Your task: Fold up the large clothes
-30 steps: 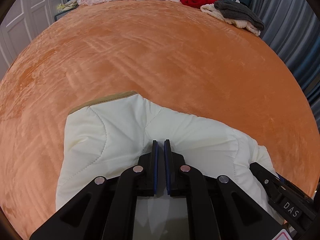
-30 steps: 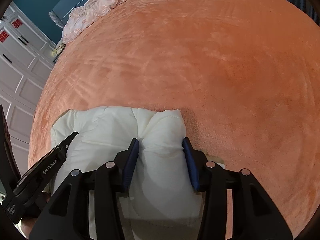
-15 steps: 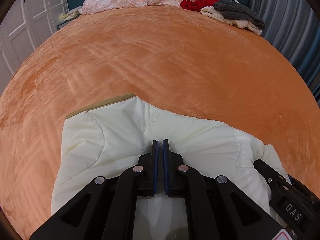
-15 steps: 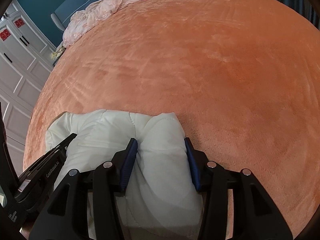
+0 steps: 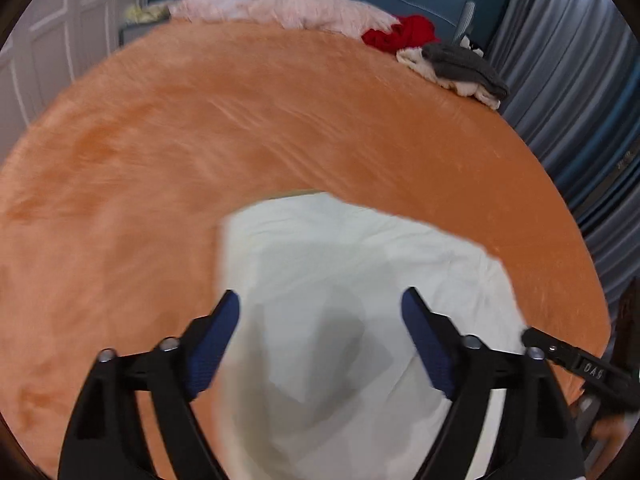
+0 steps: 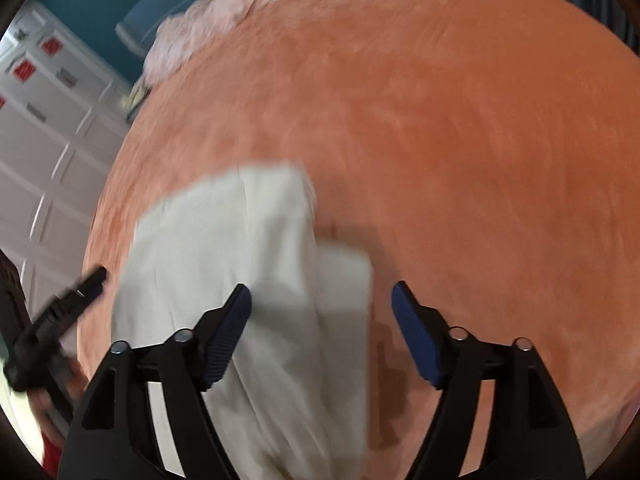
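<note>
Left gripper (image 5: 320,316) jaws just opened wide, clear above cream padded garment (image 5: 360,280); right gripper (image 6: 320,312) likewise just opened, nothing gripped; garment folded on orange bedspread (image 5: 280,120).

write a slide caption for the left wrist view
Left hand-held gripper, jaws just opened, above the folded cream garment on the orange bedspread.

Jacket (image 5: 360,280) on bed (image 5: 200,140); clothes pile (image 5: 460,68) behind.
</note>
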Action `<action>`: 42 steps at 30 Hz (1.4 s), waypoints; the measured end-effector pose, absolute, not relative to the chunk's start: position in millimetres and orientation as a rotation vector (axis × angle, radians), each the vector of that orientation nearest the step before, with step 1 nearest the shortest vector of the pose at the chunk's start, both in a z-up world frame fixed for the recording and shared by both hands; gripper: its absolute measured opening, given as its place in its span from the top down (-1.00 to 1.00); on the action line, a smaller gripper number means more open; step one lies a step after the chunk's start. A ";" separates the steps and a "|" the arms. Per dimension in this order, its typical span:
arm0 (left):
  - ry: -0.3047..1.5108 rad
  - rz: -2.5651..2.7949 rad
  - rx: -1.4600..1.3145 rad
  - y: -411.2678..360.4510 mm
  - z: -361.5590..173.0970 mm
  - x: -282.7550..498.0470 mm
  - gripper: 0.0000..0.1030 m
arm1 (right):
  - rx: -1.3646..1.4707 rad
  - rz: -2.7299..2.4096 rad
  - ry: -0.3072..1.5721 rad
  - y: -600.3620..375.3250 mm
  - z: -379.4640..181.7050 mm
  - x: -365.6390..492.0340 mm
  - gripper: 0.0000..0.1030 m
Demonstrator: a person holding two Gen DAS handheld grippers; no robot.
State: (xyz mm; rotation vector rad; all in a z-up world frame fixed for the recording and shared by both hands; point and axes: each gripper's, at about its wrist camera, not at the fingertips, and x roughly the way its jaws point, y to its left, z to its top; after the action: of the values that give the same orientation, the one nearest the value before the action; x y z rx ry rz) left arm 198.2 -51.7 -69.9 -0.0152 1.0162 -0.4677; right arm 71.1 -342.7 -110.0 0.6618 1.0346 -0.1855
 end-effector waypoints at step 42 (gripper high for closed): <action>0.849 -0.766 -0.315 -32.8 1.6 329.8 -0.01 | 0.769 0.114 0.699 -297.4 -30.4 231.2 0.32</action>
State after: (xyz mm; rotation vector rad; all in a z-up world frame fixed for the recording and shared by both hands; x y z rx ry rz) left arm 329.8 -32.8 1.6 -0.3155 0.8487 -0.7660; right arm 231.2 -297.4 -30.4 0.7694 0.6990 0.1142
